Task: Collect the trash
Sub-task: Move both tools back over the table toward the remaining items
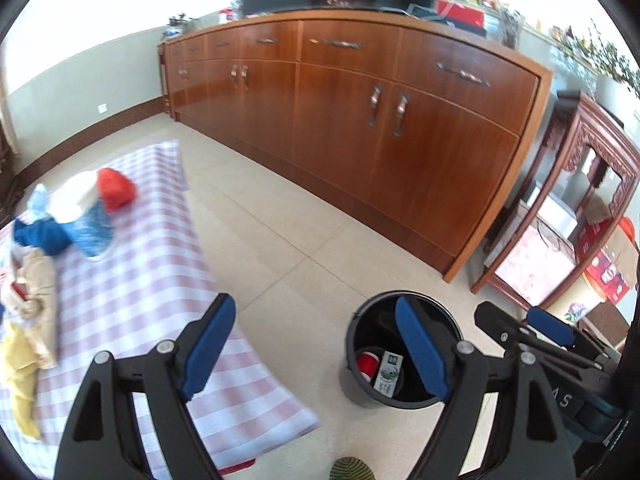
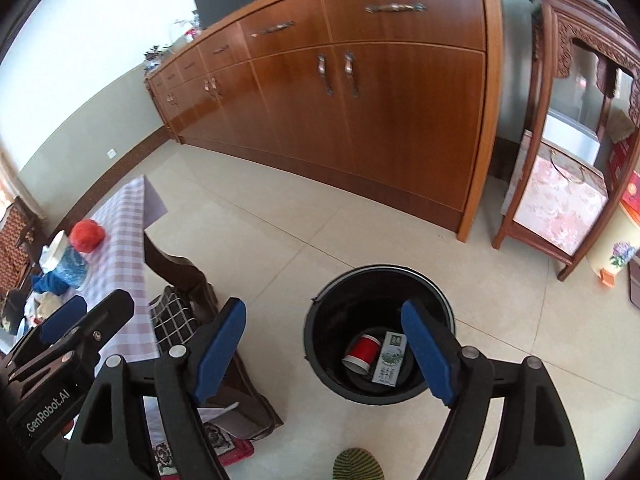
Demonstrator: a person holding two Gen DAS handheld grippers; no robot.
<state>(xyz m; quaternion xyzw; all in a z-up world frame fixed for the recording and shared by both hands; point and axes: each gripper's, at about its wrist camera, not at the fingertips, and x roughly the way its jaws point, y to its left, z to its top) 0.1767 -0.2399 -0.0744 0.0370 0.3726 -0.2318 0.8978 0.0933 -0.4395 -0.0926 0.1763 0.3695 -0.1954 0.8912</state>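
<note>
A black trash bin [image 1: 360, 384] stands on the tiled floor; in the right wrist view [image 2: 320, 344] it holds a red can [image 2: 361, 353] and a white-green carton [image 2: 390, 357]. My left gripper [image 1: 318, 354] is open and empty, above the table's right edge beside the bin. My right gripper [image 2: 326, 354] is open and empty, above the bin's left rim. On the checked tablecloth [image 1: 132, 300] lie a red ball of trash [image 1: 116, 189], a blue-white cup [image 1: 86, 220], a blue rag [image 1: 40, 236] and crumpled paper [image 1: 34, 296].
A long wooden sideboard [image 1: 360, 120] runs along the back wall. A carved wooden stand [image 2: 568, 168] with a floral box is at the right. A checked cloth [image 2: 176, 320] hangs on a chair beside the table. A striped green item [image 2: 358, 466] lies on the floor.
</note>
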